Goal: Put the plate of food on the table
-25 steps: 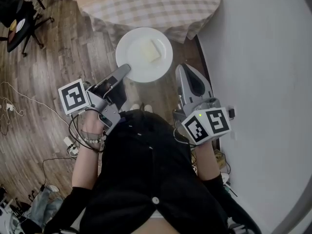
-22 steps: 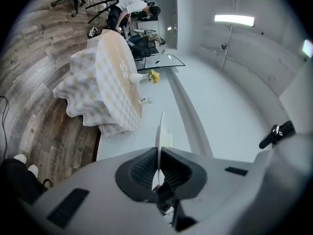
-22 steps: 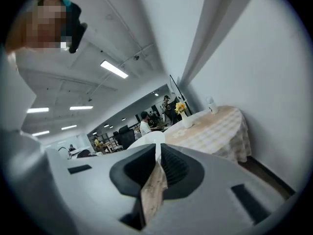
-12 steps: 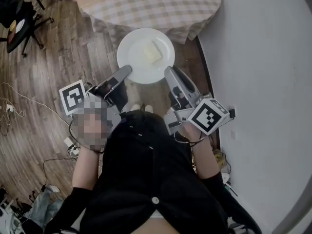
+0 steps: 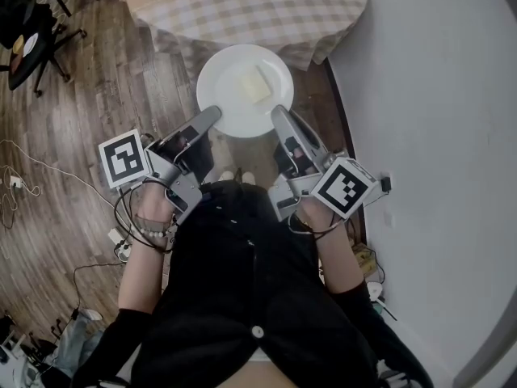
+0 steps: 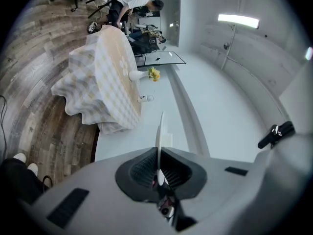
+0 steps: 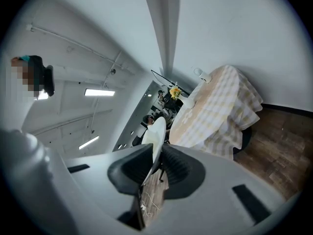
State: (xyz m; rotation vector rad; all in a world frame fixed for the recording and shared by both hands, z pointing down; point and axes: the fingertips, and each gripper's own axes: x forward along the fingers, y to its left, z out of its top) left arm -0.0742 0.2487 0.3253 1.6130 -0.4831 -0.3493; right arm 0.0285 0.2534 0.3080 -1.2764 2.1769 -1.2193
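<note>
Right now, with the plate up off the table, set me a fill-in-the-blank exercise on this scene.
1. The plate carrying the pale piece of food is ____ in colour.
2. The left gripper is shut on the plate's ____.
3. The tablecloth ahead has a ____ pattern.
4. The floor is laid with ____ planks.

Missing words: white; rim; checked; wooden

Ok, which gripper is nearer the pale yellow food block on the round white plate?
Right. Right gripper, jaws just closing on the plate rim, sits just below the food block; left gripper grips the rim farther left.
</note>
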